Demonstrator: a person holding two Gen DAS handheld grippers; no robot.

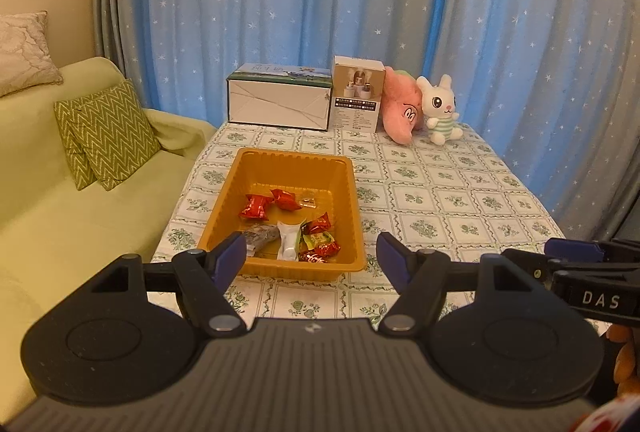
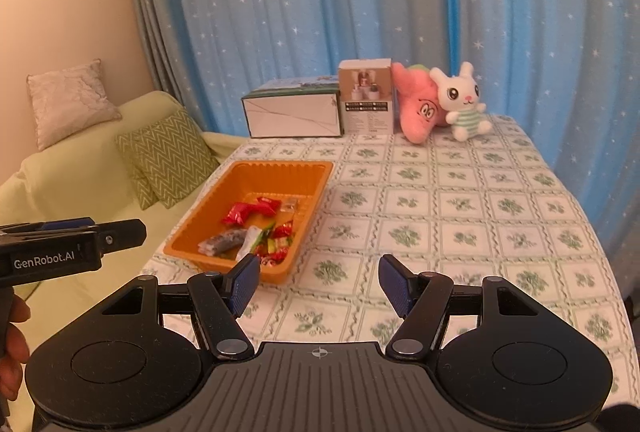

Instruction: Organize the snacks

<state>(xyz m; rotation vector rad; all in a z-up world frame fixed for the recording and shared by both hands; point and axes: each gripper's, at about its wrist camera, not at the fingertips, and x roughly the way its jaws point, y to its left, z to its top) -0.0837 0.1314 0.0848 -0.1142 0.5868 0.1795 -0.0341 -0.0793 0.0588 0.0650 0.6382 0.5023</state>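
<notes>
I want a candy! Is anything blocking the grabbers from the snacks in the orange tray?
Nothing visible. The left gripper and right gripper are open, with only tablecloth before the orange tray of snacks.

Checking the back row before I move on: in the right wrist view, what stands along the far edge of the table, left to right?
White carton → small product box → pink plush → white bunny plush.
</notes>
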